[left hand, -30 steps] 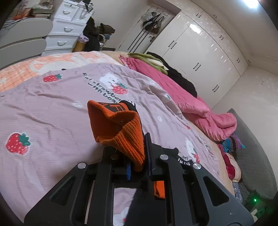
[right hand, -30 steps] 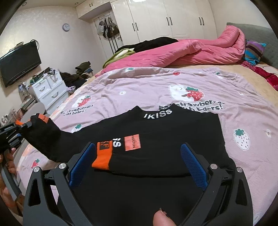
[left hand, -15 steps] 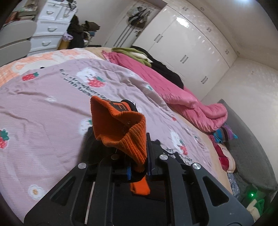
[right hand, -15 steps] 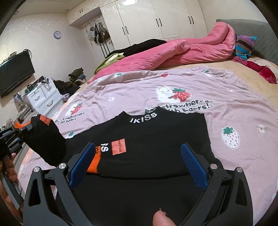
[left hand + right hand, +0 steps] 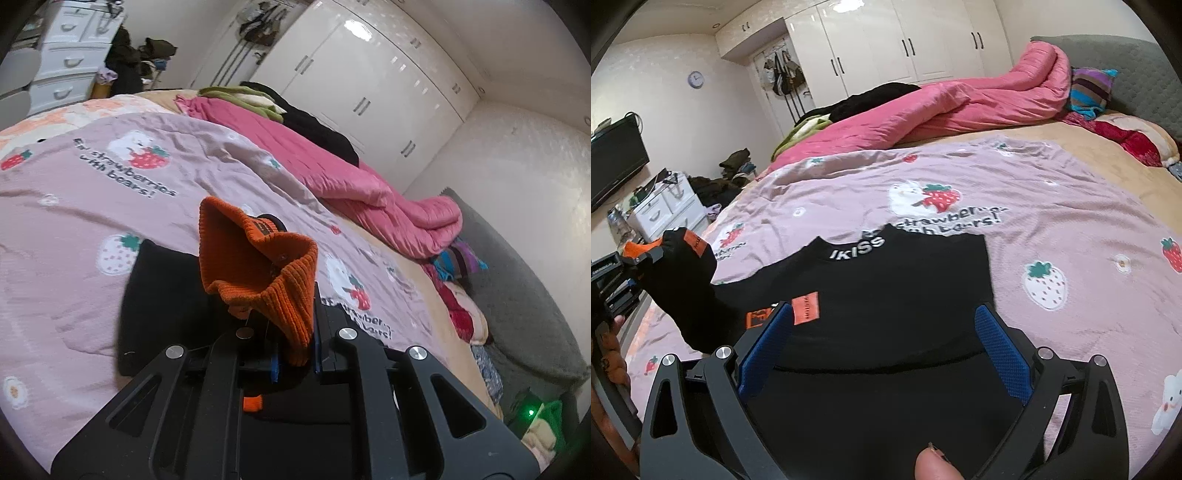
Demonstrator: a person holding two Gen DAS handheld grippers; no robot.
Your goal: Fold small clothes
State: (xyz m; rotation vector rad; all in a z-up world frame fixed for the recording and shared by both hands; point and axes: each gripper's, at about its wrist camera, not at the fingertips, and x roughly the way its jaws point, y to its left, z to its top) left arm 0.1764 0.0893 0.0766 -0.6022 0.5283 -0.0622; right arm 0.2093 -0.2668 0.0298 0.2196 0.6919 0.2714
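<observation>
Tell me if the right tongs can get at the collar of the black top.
Probably yes: the right tongs are open and empty over the black top, and nothing covers its collar ahead.

One black sweater (image 5: 886, 295), two hand-held grippers (image 5: 882, 350).

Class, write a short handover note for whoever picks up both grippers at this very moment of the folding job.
Left gripper: shut on the orange cuff of the black sweater's sleeve, held up off the bed to the left.
Right gripper: open, holding nothing, poised above the sweater's lower body.
Black sweater: flat on the pink strawberry bedspread, collar pointing away. Its other sleeve already lies folded across the chest, orange cuff by the right gripper's left finger.
Done: one sleeve folded in.
Left: probably lay the lifted sleeve across the chest, release it, then fold the body.
</observation>
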